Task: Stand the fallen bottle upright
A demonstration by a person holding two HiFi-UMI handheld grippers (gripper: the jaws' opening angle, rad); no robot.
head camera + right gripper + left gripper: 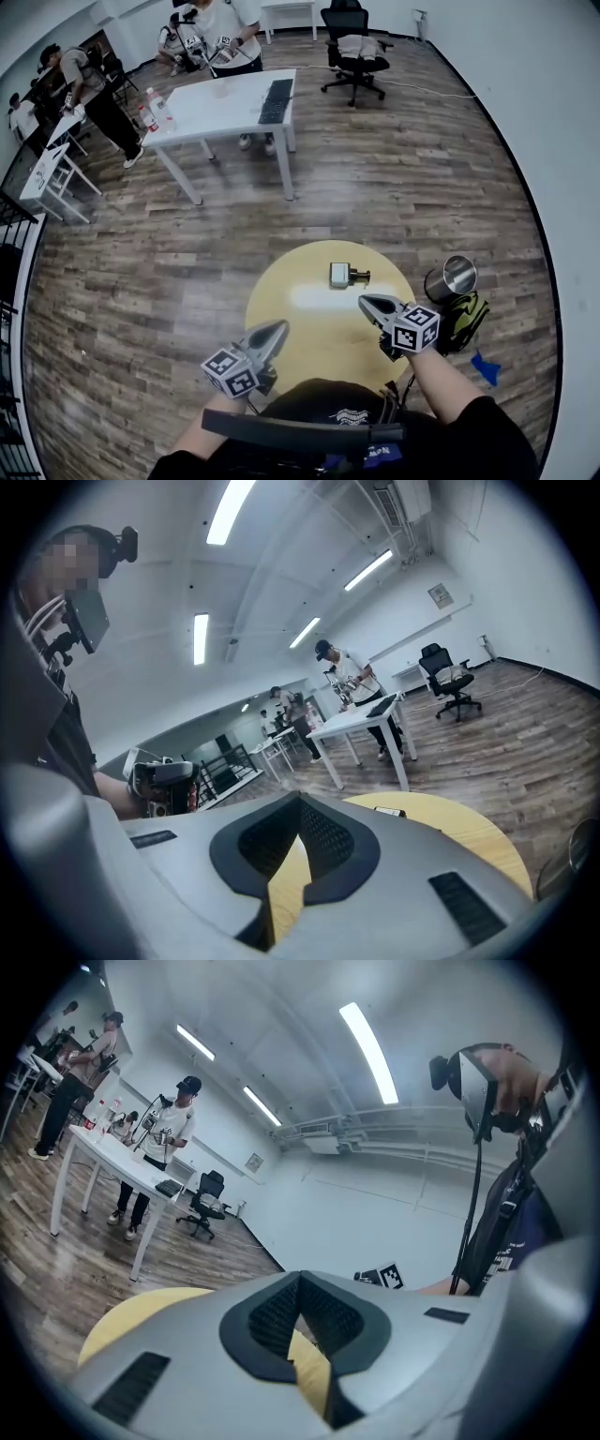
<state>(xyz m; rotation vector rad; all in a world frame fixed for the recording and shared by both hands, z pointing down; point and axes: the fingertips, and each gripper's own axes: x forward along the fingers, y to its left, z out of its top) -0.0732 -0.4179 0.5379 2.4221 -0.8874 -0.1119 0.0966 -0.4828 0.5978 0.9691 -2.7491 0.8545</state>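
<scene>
Left claw and right claw both pinched shut, empty — the bottle lies on its side on the yellow table.

A white desk is standing upper left (a black keyboard lying on it); an office chair is sitting at top, a metal bin at right.

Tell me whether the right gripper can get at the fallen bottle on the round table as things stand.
Probably yes. The bottle lies alone on the yellow table, with only bare tabletop between it and the right gripper. The jaws are shut, though, and would need to open first.
</scene>
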